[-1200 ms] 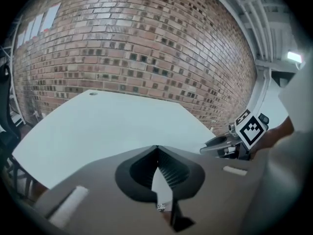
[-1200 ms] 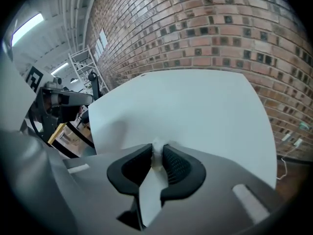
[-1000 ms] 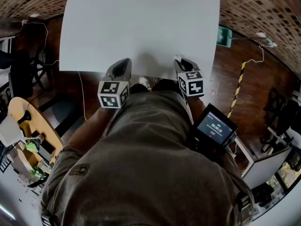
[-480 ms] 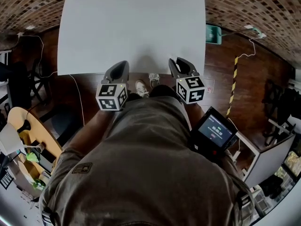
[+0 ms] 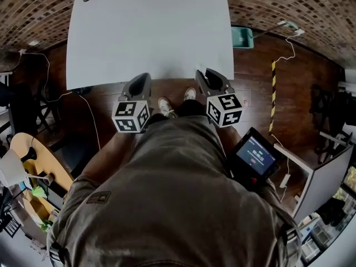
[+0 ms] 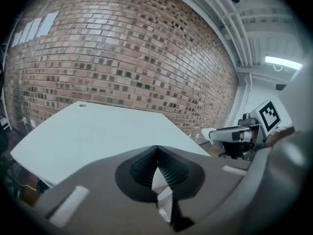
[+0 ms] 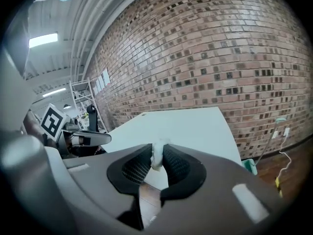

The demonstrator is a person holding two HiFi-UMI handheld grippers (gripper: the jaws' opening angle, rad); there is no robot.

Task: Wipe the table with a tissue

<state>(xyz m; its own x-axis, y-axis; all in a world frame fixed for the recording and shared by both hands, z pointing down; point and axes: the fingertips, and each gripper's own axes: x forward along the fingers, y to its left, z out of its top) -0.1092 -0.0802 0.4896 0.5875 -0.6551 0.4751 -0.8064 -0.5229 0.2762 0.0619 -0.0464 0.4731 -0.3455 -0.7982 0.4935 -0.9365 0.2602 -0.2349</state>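
The white table (image 5: 150, 32) fills the top of the head view, bare. Both grippers hang at its near edge, in front of the person's body. My right gripper (image 5: 207, 78) is shut on a small wad of white tissue (image 7: 157, 156), which sticks up between the ribbed pads in the right gripper view. My left gripper (image 5: 140, 83) is shut, its pads meeting with nothing between them (image 6: 157, 153). In the left gripper view the right gripper (image 6: 230, 135) shows at the right with the tissue at its tip.
A brick wall (image 7: 220, 58) stands behind the table. A teal bin (image 5: 242, 37) sits on the wooden floor at the table's right, near cables and yellow-black tape (image 5: 272, 93). A round wooden table (image 5: 33, 149) is at the left. A screen device (image 5: 255, 157) hangs at the person's hip.
The person has backed away from the table: its near edge has slid up the head view, and both grippers, earlier over the tabletop, now sit at its edge above the floor.
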